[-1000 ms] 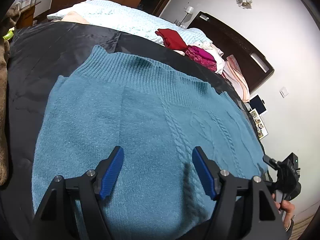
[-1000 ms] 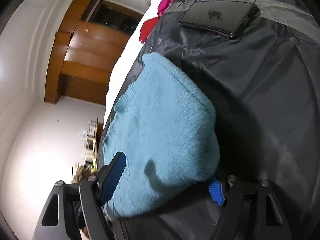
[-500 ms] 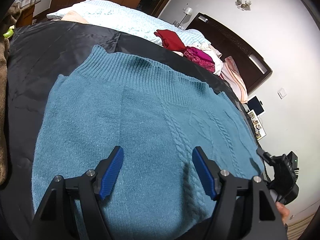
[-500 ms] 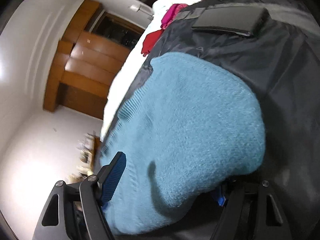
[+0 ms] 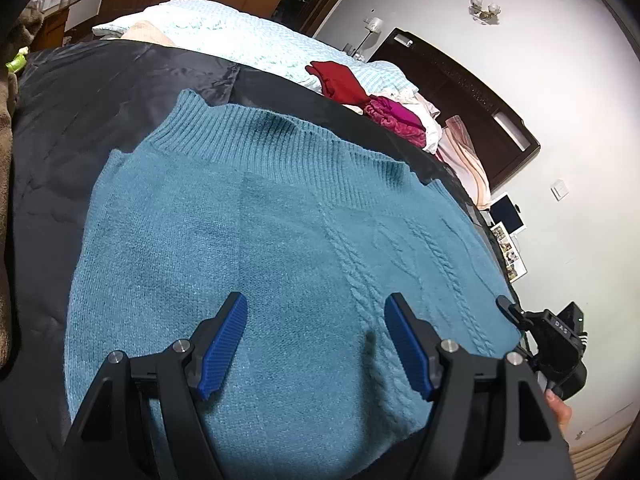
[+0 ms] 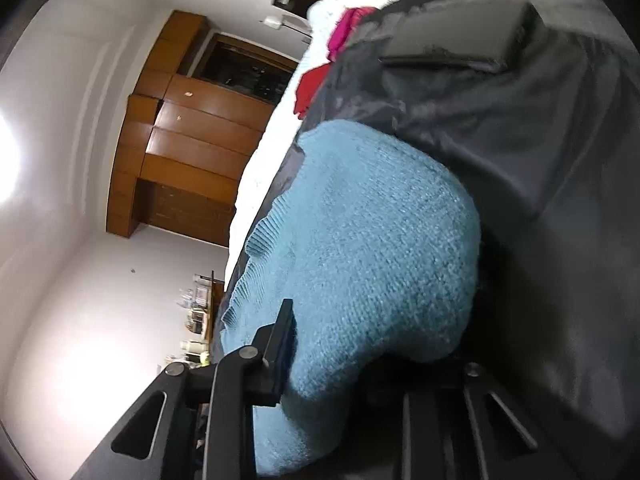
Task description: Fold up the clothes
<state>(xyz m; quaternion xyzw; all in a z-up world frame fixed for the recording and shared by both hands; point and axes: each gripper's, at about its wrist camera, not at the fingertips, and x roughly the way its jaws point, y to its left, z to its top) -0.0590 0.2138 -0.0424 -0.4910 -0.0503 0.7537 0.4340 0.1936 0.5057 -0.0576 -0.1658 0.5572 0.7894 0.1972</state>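
A teal knit sweater [image 5: 280, 240] lies spread flat on a black sheet [image 5: 80, 100] over the bed, ribbed hem on the far side. My left gripper [image 5: 316, 320] hovers open just above its near middle, nothing between the fingers. My right gripper [image 5: 552, 336] sits at the sweater's right edge, held by a hand [image 5: 558, 404]. In the right wrist view a thick fold of the sweater [image 6: 380, 240] fills my right gripper [image 6: 344, 340]. One finger presses its side; the other is hidden under the knit.
A red garment [image 5: 340, 80] and a magenta one [image 5: 392, 116] lie on the pale blue bedspread beyond the sheet. A dark headboard [image 5: 460, 92] stands at the far right. A flat black object [image 6: 460, 44] rests on the sheet [image 6: 520, 160]. Brown fabric [image 5: 6, 140] borders the left.
My right gripper has pushed further onto the sweater's edge and its visible finger has closed inward against the knit. The left gripper has hardly moved and stays open.
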